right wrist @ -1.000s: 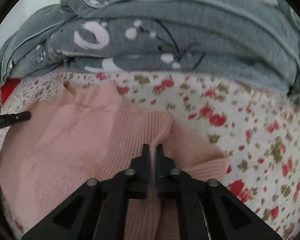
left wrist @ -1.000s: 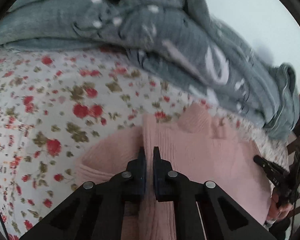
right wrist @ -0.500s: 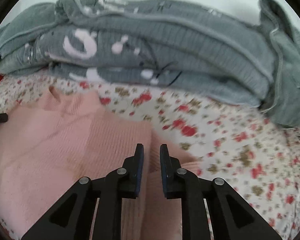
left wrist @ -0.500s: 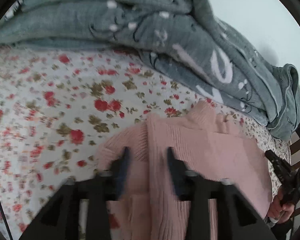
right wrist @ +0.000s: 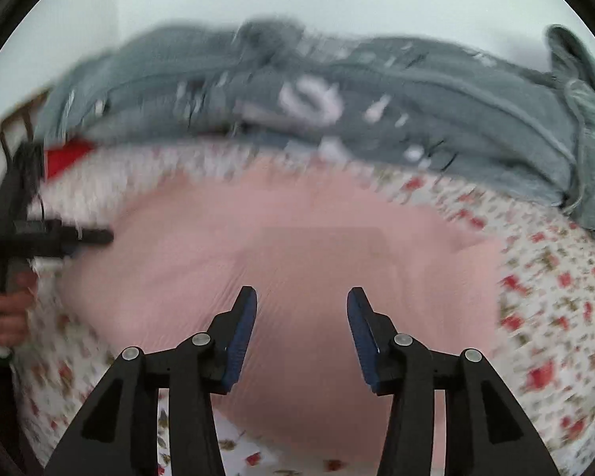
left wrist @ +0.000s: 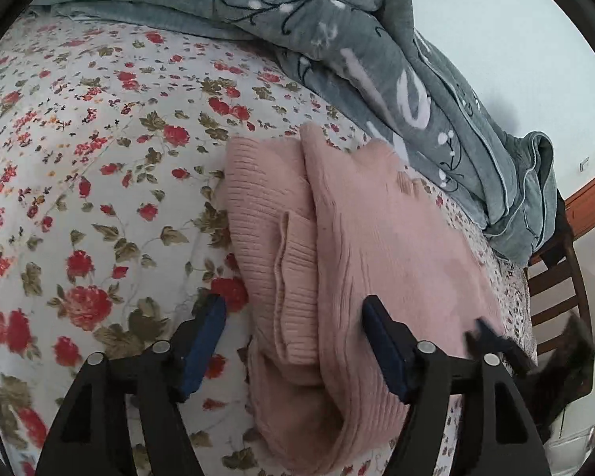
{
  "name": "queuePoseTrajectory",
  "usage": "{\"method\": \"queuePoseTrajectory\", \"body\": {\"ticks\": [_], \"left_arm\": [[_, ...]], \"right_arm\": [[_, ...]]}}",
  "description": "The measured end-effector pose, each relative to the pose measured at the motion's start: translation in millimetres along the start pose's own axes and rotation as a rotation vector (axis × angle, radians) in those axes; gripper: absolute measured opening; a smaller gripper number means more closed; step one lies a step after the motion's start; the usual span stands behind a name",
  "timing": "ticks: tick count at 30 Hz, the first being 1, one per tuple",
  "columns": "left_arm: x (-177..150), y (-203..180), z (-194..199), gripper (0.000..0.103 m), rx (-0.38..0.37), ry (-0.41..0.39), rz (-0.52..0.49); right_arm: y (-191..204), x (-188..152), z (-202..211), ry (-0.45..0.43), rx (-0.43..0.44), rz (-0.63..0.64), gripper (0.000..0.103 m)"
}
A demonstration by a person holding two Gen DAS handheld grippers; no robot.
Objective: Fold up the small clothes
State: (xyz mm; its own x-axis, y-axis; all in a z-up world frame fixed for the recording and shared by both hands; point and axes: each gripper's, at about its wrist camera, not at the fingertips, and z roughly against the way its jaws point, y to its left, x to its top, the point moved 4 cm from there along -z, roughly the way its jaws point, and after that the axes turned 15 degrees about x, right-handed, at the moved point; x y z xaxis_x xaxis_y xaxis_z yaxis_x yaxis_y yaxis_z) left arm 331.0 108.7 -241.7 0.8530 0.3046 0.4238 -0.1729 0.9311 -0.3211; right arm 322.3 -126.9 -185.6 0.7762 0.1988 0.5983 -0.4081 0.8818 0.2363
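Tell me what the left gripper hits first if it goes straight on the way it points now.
Most likely the pink sweater: its folded sleeve lies between the open jaws of the left gripper. Depth is unclear.

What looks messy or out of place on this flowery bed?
Mostly the grey patterned blanket, heaped in rumpled folds along the far side of the floral bedsheet. The pink knitted sweater lies folded but uneven: its ribbed sleeve sticks out on one side. Nothing looks spilled or damaged.

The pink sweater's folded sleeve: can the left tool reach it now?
Probably yes. The left tool is open, the folded sleeve lies just ahead between its fingers, and nothing covers it.
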Motion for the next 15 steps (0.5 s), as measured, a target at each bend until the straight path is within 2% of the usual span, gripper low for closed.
{"method": "queuePoseTrajectory", "body": {"ticks": [1,3,8,11,13,15], "left_arm": [[-0.2,-1.4,0.1,0.075,-0.007,-0.006,-0.004],[0.7,-5.0,-2.1,0.075,-0.022,0.0,0.002],[9.8,-15.6,-15.0,0.074,-0.032,-0.006,0.016],[13.8,-19.9,-20.5,0.072,-0.017,-0.012,0.036],[14.1,-20.6,-20.0,0.057,0.015,-0.017,0.035],[13.8,-15.5,-18.9,0.047,0.007,-0.007,0.048]], "right_arm": [[1.0,-5.9,-10.6,0.036,-0.027,0.005,0.046],[5.9,-8.3,-13.6,0.029,-0.066,0.041,0.046],[-2.0,-1.8,18.2,-0.039,-0.002,-0.037,0.047],[-1.7,-3.2,22.9,-0.064,0.018,-0.059,0.047],[1.9,-1.4,20.1,-0.071,0.017,-0.071,0.047],[8.0,1.6,12.7,-0.079,0.052,-0.082,0.047]]}}
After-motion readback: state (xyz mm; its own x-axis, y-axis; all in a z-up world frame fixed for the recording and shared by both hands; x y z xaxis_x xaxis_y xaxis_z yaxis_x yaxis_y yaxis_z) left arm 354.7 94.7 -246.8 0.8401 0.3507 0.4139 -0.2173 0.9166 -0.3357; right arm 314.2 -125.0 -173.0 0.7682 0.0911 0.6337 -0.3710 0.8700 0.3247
